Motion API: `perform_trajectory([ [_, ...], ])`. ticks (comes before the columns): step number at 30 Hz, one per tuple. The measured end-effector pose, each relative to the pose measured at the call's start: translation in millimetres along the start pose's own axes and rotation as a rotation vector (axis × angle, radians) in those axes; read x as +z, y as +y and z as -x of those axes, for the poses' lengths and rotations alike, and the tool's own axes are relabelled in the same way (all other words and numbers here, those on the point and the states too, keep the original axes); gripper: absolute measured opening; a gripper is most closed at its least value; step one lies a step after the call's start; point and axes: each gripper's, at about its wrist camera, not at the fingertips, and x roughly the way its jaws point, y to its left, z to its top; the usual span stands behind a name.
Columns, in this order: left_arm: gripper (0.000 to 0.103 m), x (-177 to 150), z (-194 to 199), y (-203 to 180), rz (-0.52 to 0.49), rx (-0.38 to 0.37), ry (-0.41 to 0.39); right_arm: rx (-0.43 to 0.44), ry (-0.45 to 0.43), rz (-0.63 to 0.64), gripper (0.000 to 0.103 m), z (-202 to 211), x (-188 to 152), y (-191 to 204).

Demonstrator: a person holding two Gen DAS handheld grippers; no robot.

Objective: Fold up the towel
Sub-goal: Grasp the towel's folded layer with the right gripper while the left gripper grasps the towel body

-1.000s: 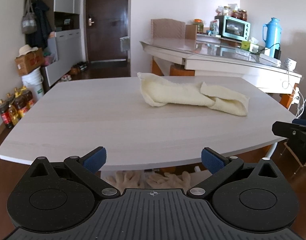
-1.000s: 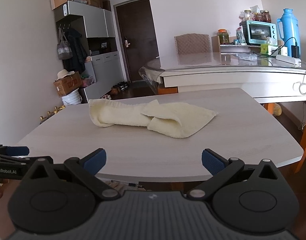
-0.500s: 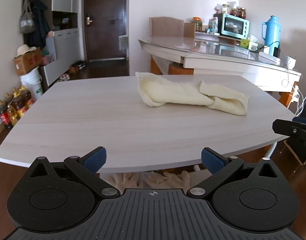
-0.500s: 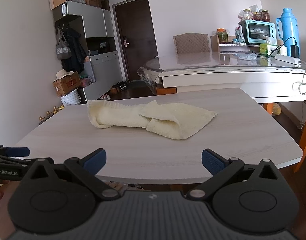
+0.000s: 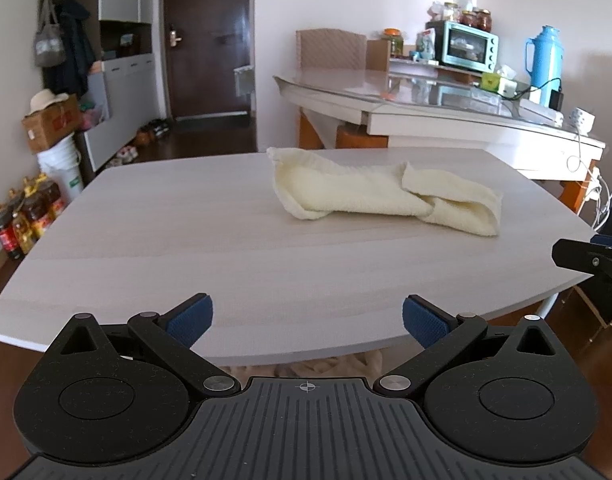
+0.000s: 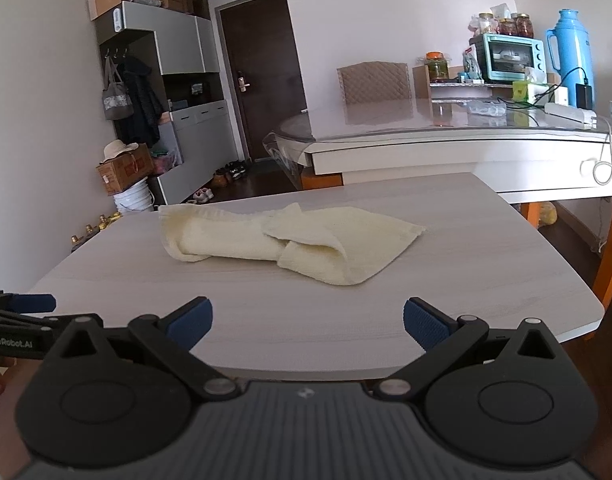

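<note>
Since a second ago both the left hand-held gripper point(image 5: 307, 319) and right hand-held gripper point(image 6: 308, 319), jaws apart and empty, have been brought slightly nearer the crumpled towel point(image 5: 380, 196) lying untouched mid-desk point(image 5: 185, 240), so folding is judged unstarted.

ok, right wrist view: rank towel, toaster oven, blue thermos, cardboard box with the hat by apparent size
1. Cream towel, by far the largest.
2. Blue thermos and teal toaster oven: too alike to split.
3. Cardboard box, slightly smaller.
The last three stand farther back, so this is apparent size only.
</note>
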Motion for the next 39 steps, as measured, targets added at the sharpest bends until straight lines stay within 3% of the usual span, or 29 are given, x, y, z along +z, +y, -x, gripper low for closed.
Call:
perform_trajectory([
  [11,0.103,26,-24,5,-0.052,-0.014,-0.021,0.006,0.04,0.098,0.103,-29,22,3],
  [23,0.103,58,-78,10,-0.122,-0.048,-0.001,0.075,0.082,0.227,0.102,-96,55,9],
  [30,0.103,79,-106,27,-0.104,-0.065,-0.005,0.128,0.15,0.318,0.081,-134,71,20],
  [34,0.103,92,-125,37,-0.091,-0.082,0.003,0.137,0.187,0.36,0.059,-154,73,26],
  [39,0.101,101,-146,39,-0.094,-0.12,0.013,0.131,0.219,0.371,0.052,-171,71,26],
])
